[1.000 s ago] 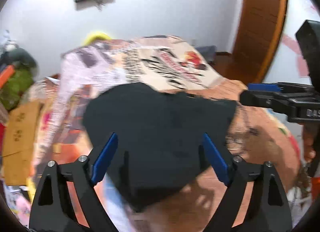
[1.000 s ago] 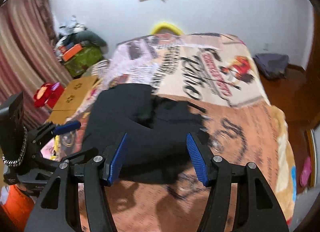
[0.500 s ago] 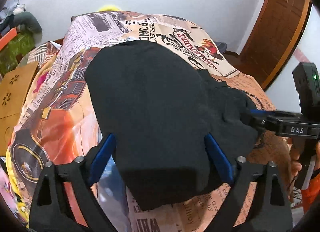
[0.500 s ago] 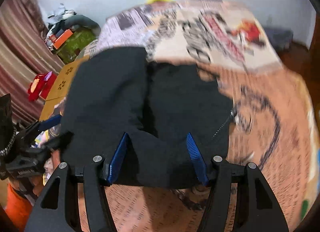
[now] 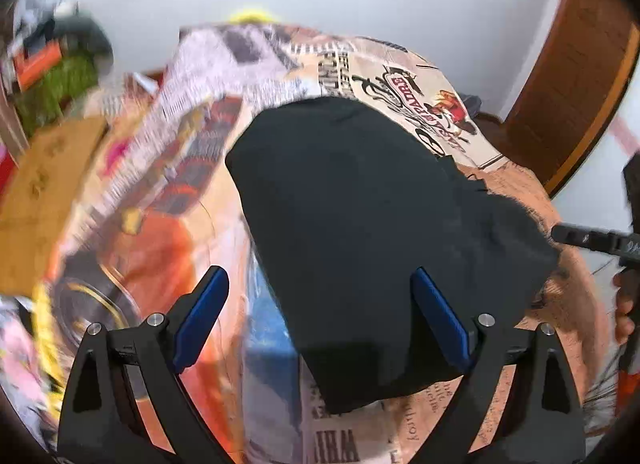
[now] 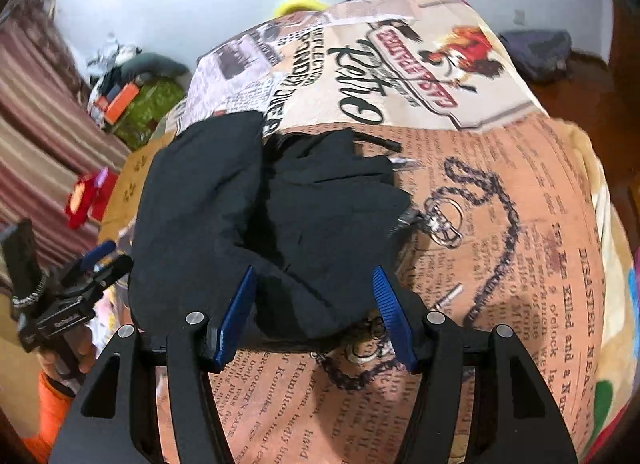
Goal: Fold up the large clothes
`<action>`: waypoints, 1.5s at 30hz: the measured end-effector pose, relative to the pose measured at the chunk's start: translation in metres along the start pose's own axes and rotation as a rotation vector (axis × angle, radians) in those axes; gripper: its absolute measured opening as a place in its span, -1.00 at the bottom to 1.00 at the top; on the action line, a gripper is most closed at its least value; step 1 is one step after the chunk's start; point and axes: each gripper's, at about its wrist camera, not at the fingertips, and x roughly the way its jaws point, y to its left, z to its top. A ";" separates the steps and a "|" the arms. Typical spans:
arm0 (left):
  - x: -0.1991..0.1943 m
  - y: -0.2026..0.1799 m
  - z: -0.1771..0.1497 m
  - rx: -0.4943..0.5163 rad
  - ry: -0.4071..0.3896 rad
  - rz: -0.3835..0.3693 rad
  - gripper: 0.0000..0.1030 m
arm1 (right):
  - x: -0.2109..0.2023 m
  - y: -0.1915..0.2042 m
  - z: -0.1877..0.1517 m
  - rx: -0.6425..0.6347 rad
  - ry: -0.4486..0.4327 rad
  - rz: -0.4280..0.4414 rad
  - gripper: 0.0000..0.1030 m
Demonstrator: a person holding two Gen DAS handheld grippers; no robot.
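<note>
A black garment (image 5: pixel 372 224) (image 6: pixel 264 216) lies folded in a rumpled heap at the centre of both views, on a bed cover (image 5: pixel 168 192) (image 6: pixel 520 224) printed like old newspapers. The left gripper (image 5: pixel 320 318) hangs over its near edge at the bottom, jaws spread wide, holding nothing. The right gripper (image 6: pixel 314 314) sits likewise at the bottom of its view, jaws wide apart and empty. A wooden door (image 5: pixel 576 64) stands at upper right.

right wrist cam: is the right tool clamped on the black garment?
No. The right tool has its blue fingers spread wide apart above the black garment, which lies on the printed bedspread, with no cloth pinched between them.
</note>
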 end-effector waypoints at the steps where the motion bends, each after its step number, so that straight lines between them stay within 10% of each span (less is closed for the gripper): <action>1: 0.004 0.009 0.000 -0.050 0.020 -0.048 0.83 | 0.005 -0.009 -0.001 0.026 0.027 0.021 0.11; 11: 0.054 0.053 -0.005 -0.390 0.155 -0.400 0.92 | 0.040 -0.043 -0.001 0.208 0.118 0.141 0.11; 26: 0.095 0.053 0.008 -0.496 0.176 -0.479 0.97 | 0.074 -0.029 0.007 0.220 0.181 0.208 0.09; 33: 0.063 0.042 0.010 -0.427 0.135 -0.470 0.62 | 0.060 -0.029 0.005 0.232 0.151 0.250 -0.53; 45: -0.032 0.048 0.057 -0.303 -0.063 -0.470 0.49 | 0.011 0.050 0.040 0.031 0.014 0.258 -0.71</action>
